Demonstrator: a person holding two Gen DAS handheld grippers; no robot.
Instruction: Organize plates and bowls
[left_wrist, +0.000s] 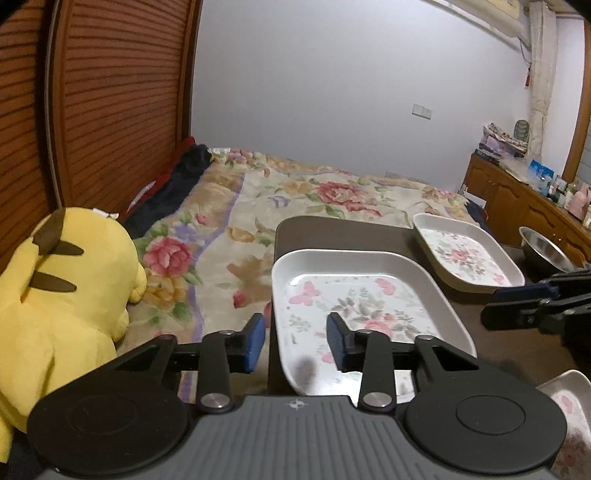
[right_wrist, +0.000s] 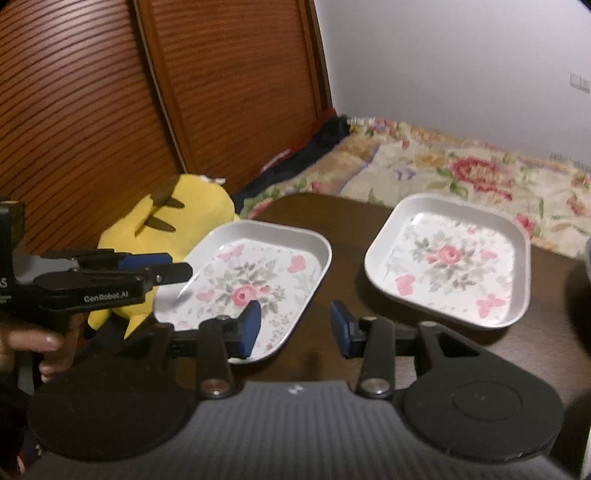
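White and rimmed, with pink roses and butterflies printed on its floor, the near rectangular tray (left_wrist: 369, 295) sits at the left edge of the dark brown table (left_wrist: 351, 230). The left gripper (left_wrist: 295, 338) hangs over its near left corner with jaws spread wide, one blue pad outside the rim at nine o'clock, the other above the tray's floor; I cannot tell whether either pad touches it. A second white floral tray (right_wrist: 448, 258) lies at two o'clock from the first, well apart from it on the same table. The right gripper (right_wrist: 293, 328) is also wide open and holds nothing: its left pad is over the near end of the first tray, its right pad over bare wood between the two trays. A shiny metal bowl (left_wrist: 543, 249) stands at the far right, beyond the second tray. Part of a third floral dish (left_wrist: 569, 402) shows at the lower right. "GenRobot.AI" is printed in white on the left gripper's side, gripped by a person's hand (right_wrist: 40, 347). A yellow plush toy (left_wrist: 62, 295) lies on the flowered blanket (left_wrist: 295, 184) at nine o'clock.
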